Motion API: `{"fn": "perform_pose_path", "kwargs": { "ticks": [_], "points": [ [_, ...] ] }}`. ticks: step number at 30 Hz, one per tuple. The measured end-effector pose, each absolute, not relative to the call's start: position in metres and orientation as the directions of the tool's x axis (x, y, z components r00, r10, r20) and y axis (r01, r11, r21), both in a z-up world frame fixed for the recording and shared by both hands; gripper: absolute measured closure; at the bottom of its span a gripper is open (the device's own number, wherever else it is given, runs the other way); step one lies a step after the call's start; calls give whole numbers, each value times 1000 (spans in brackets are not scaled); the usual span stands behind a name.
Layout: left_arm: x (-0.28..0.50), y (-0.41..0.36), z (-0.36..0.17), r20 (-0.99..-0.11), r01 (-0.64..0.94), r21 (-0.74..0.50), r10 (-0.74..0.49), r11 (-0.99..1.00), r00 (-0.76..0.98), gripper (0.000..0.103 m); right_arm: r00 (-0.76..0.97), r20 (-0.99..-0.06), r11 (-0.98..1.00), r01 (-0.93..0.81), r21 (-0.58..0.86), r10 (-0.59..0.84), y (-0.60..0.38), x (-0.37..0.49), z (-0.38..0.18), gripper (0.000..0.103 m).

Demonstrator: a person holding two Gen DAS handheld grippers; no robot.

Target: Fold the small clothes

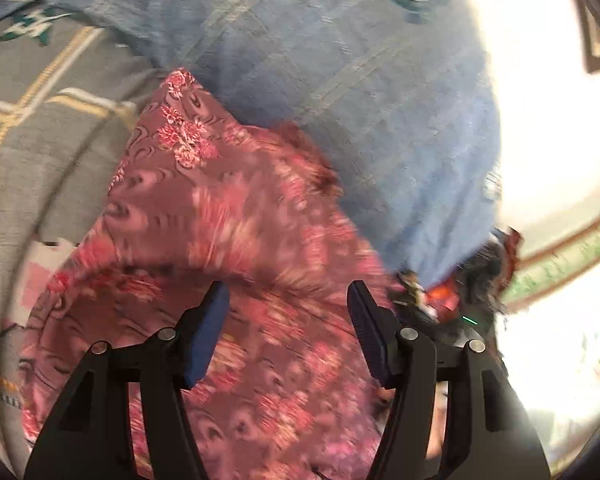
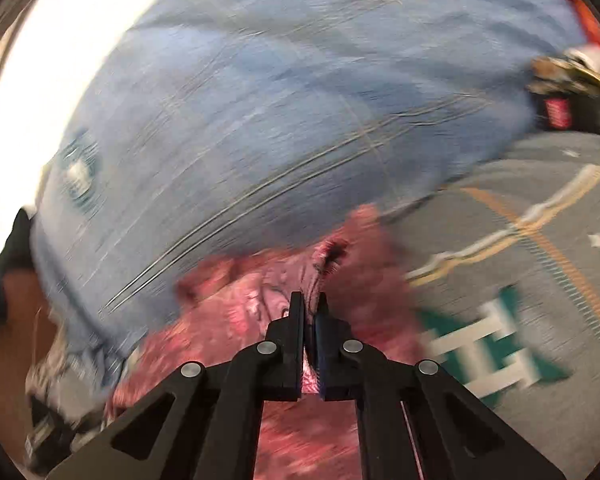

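A maroon cloth with pink flowers [image 1: 220, 216] lies bunched on the bed cover, blurred by motion. My left gripper [image 1: 288, 296] is open just above it, its jaws wide apart with nothing between them. My right gripper [image 2: 310, 300] is shut on a fold of the same floral cloth [image 2: 240, 300], which is pinched between the jaws and spreads below and to the left of them.
A grey bed cover [image 1: 28, 148] with yellow and white lines and green motifs lies under the cloth. A blue checked blanket [image 1: 300, 60] lies bunched behind it, also in the right wrist view [image 2: 280, 100]. Dark clutter [image 1: 480, 276] sits at the right edge.
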State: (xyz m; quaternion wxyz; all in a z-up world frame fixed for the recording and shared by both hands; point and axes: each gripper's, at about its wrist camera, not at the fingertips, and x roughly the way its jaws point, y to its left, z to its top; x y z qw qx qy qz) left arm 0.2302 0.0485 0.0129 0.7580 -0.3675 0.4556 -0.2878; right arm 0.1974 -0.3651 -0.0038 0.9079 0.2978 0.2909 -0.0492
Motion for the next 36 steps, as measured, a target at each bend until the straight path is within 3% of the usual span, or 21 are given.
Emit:
{"fn": "perform_pose_path", "kwargs": {
  "ticks": [2, 4, 6, 9, 11, 12, 14, 17, 21, 28, 36],
  "points": [
    [227, 53, 24, -438, 149, -827, -788, 542, 433, 43, 774, -632, 823, 325, 465, 52, -376, 203, -19, 99],
    [229, 65, 31, -472, 129, -783, -716, 609, 514, 40, 784, -618, 806, 323, 496, 65, -380, 197, -20, 95],
    [240, 64, 26, -591, 53, -672, -578, 739, 562, 37, 814, -580, 794, 335, 507, 27, -379, 184, -10, 92],
    [254, 47, 1, -739, -6, -533, -462, 846, 490, 38, 880, -470, 804, 236, 546, 61, -370, 164, 2, 90],
    [254, 24, -2, -789, 49, -401, -372, 915, 490, 38, 840, -519, 817, 184, 547, 158, -363, 171, -10, 86],
    [249, 16, 0, -796, 75, -339, -328, 938, 508, 37, 769, -601, 825, 184, 535, 219, -358, 182, -26, 84],
    [244, -4, -2, -817, 118, -211, -241, 970, 524, 37, 784, -587, 850, 158, 502, 201, -355, 177, -27, 89],
    [230, -15, -3, -820, 155, -103, -172, 983, 546, 34, 700, -660, 820, 190, 540, 272, -361, 171, -22, 82],
    [213, -6, 2, -865, 144, -164, -212, 976, 454, 27, 575, -755, 871, 140, 472, 317, -357, 139, -22, 80],
    [144, 47, 14, -869, 160, -342, -376, 926, 321, 27, 523, -781, 893, 78, 443, 342, -352, 46, -29, 78],
    [63, 97, 10, -884, 174, -345, -381, 922, 270, 27, 516, -798, 906, 90, 413, 312, -361, -35, -38, 73]
  ]
}}
